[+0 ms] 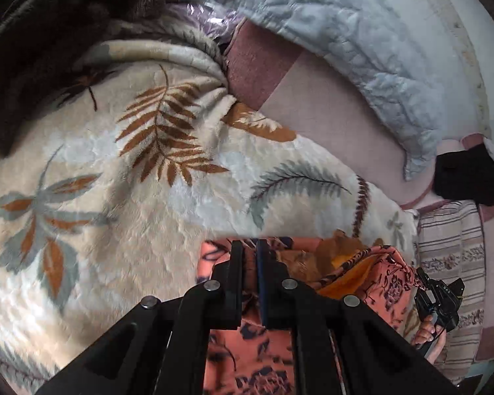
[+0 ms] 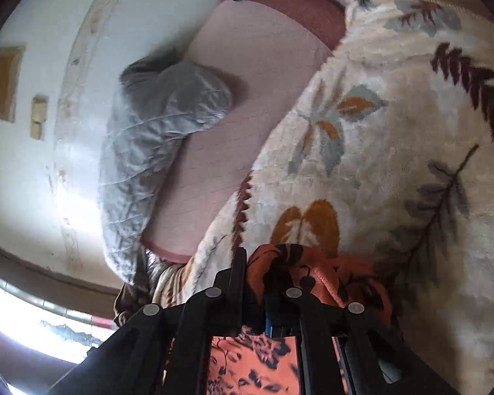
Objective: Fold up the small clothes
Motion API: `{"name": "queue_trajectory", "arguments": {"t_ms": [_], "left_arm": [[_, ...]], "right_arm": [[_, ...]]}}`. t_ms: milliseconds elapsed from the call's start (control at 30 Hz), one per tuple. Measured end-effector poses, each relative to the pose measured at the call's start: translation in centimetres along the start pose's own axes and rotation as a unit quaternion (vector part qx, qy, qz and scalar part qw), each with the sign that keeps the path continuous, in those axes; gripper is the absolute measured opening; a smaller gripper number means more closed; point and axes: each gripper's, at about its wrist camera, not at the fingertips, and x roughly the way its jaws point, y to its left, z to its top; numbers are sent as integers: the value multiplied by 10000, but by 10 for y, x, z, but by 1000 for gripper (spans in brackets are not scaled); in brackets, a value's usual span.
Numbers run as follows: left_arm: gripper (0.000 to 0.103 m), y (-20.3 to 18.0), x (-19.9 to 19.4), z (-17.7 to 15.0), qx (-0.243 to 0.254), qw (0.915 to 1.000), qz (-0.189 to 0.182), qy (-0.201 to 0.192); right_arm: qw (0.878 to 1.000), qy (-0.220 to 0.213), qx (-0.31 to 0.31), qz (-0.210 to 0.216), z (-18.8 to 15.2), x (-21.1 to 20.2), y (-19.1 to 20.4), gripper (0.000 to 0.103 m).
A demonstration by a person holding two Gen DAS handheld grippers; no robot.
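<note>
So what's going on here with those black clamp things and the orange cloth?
A person is folding a small orange flowered garment over a leaf-patterned blanket on a bed. The left tool and the right tool are each shut on an edge of it, holding it up between them. The fold is not laid down yet.

Garment (image 1: 388, 283) cut off at bottom edge in both views; right gripper (image 1: 439, 299) half hidden behind it; window (image 2: 49, 322) blown out.
</note>
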Motion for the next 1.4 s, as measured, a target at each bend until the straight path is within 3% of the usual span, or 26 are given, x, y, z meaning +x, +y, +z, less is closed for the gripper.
{"name": "queue_trajectory", "arguments": {"t_ms": [67, 133, 233, 333, 400, 433, 467, 533, 633, 700, 800, 933, 1033, 1133, 1233, 1300, 1400], "left_arm": [[8, 18, 40, 6, -214, 9996, 156, 117], [9, 40, 62, 6, -502, 9987, -5, 95], [13, 74, 60, 3, -1117, 9899, -859, -160], [13, 107, 31, -7, -1806, 9755, -1072, -658], [14, 119, 2, -18, -2082, 9682, -1093, -858], [14, 118, -14, -27, -2048, 9690, -1049, -904], [15, 113, -29, -36, -1898, 9722, -1004, -938], [21, 95, -60, -62, -1512, 9804, -768, -1005], [52, 67, -94, -118, -1049, 9871, -508, -1101], [65, 52, -100, -160, -906, 9900, -327, -1029], [67, 33, -92, -216, -759, 9928, -119, -915], [68, 26, -51, -261, -918, 9945, -338, -385], [68, 36, -26, -267, -1220, 9899, -707, -168], [68, 43, -24, -259, -1479, 9826, -948, -597], [68, 51, -12, -241, -1761, 9737, -1227, -768], [68, 58, -7, -234, -2076, 9621, -1504, -932], [66, 60, -5, -221, -2163, 9549, -1688, -1137]], "right_arm": [[9993, 184, 334, -14, 7, 37, -27, 12], [9967, 294, 743, 165, 13, 58, -55, 12], [9845, 332, 1357, 1063, 20, 61, -86, 10], [9839, 222, 1402, 1089, 22, 41, -91, 13], [9852, -20, 1430, 947, 20, 15, -90, 31], [9843, -204, 1488, 928, 21, -4, -90, 64], [9810, -470, 1553, 1068, 19, -24, -89, 89], [9767, -960, 1562, 1115, 12, -66, -83, 90], [9871, -792, 924, 1040, -12, -106, -54, 90], [9915, -564, 634, 986, -41, -123, -40, 90], [9934, -155, 465, 1036, -92, -136, -31, 90], [9937, 308, 516, 941, -157, -135, -42, 90], [9926, 643, 756, 696, -189, -118, -58, 90], [9900, 721, 1091, 525, -200, -99, -77, 89], [9900, 543, 1231, 432, -192, -83, -84, 89], [9932, 342, 1027, 429, -181, -73, -76, 89], [9954, 135, 837, 453, -165, -54, -68, 74]]}}
